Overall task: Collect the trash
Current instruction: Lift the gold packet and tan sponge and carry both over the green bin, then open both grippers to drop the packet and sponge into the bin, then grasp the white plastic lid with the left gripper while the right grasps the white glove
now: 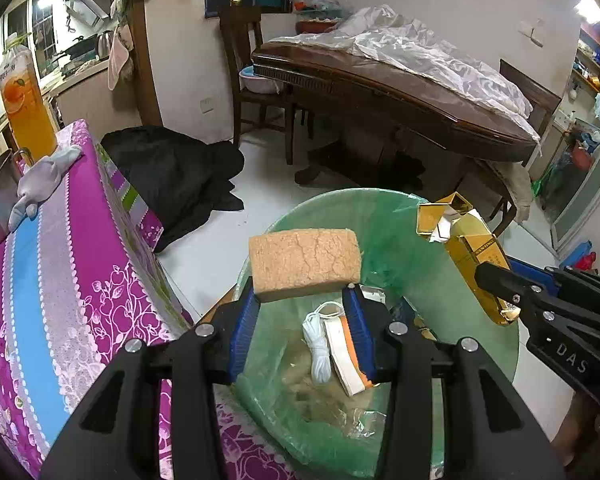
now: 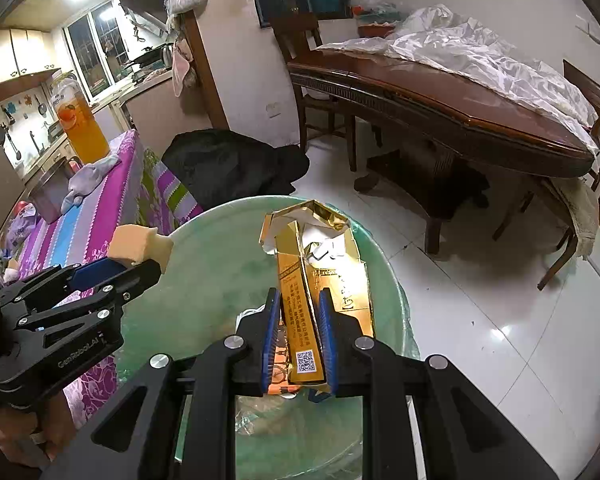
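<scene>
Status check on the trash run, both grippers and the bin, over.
Left gripper shut on sponge. Right gripper shut on gold carton. Both over green-lined bin. Nothing in the way.

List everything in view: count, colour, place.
sponge: one, tan, held in the left gripper over the bin
box: one, gold, torn open, held in the right gripper over the bin
bin: one, green liner, beside the purple cloth
cord bundle: one, white, inside the bin
bottle: one, orange, on the purple cloth
dining table: one, dark wood, behind
left gripper: black, blue jaws
right gripper: black, blue jaws
</scene>
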A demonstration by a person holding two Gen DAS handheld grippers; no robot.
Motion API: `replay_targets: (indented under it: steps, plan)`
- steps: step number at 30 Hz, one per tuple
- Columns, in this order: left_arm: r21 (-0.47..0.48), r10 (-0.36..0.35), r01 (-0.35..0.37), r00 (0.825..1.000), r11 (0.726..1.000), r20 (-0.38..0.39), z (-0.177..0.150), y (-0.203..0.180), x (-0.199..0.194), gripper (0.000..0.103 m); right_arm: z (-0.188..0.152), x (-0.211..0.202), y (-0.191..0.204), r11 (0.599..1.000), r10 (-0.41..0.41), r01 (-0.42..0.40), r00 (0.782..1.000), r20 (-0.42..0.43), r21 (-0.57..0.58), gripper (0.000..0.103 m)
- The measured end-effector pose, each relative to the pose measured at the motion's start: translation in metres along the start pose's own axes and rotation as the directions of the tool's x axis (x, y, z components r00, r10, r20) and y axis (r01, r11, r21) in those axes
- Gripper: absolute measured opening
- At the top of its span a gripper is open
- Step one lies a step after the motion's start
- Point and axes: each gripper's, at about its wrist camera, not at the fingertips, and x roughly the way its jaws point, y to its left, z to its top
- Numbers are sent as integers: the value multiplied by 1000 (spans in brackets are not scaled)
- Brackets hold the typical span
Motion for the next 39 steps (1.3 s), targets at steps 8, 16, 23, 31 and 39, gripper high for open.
replay_targets:
  steps: [8,16,23,31,39]
  plan:
    - [1,10,-10,1000,1000,-7,4,-4,4,41,0,1,-1,1000,2,-2,1000,2,3,21]
    - [5,39,-39,999,999,-7,4,-7,10,59,0,-5,-10,1000,-6,5,1000,26,28,40]
    - [2,39,-39,999,999,-13,2,-7,12,70,-1,-11,-8,1000,-1,0,999,38,29,40]
    - [16,51,-51,999,999,13,-7,11,-16,72,-2,-53,16,999,47,-44,982,182,-17,60]
    - [-109,199,-191,978,975,67,-44,121,-89,75,-14,-75,114,961,256,-220,936,243,-169,89]
